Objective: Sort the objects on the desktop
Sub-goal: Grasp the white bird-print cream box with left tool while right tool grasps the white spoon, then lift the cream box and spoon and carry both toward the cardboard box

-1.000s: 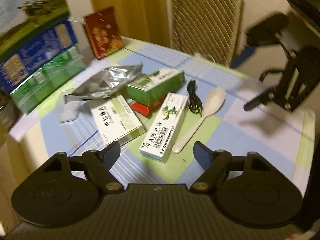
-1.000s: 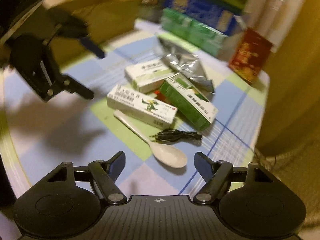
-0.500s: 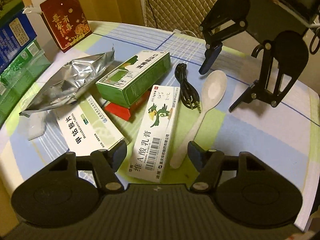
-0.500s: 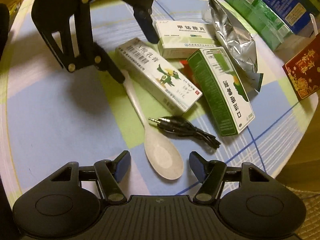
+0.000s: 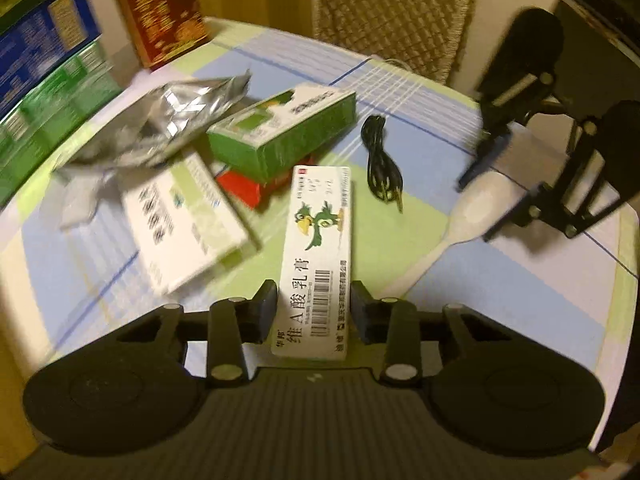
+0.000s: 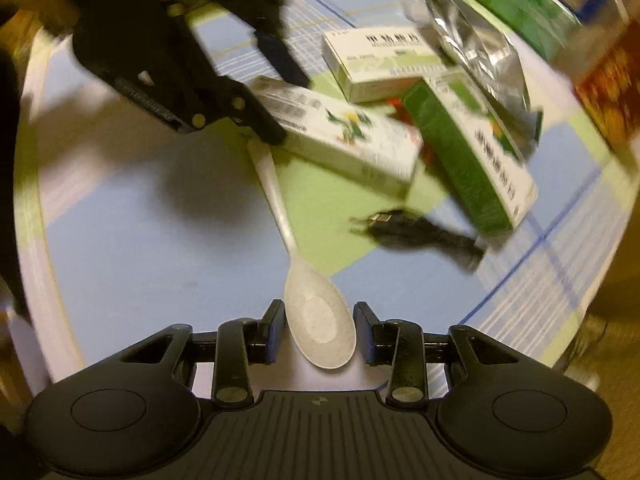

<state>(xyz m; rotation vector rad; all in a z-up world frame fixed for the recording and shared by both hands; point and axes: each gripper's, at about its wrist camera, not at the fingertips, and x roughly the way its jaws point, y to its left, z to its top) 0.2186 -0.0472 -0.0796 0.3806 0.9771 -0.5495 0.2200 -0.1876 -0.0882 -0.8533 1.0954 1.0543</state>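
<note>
left gripper (image 5: 313,312) fingers (image 5: 266,300) flanked near end of white parrot-print box (image 5: 318,256), seemingly touching both sides | green box (image 5: 280,132) behind it on red item (image 5: 244,188) | black cable (image 5: 380,164) and white spoon (image 5: 464,220) to its right on checked worktop (image 5: 500,292) | right gripper (image 5: 472,204) straddled spoon bowl

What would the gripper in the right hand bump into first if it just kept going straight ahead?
The white spoon: its bowl already lies between the right gripper's fingers, the handle stretching forward. Past the handle's end sits the white parrot-printed ointment box, though blur leaves the depth uncertain.
</note>
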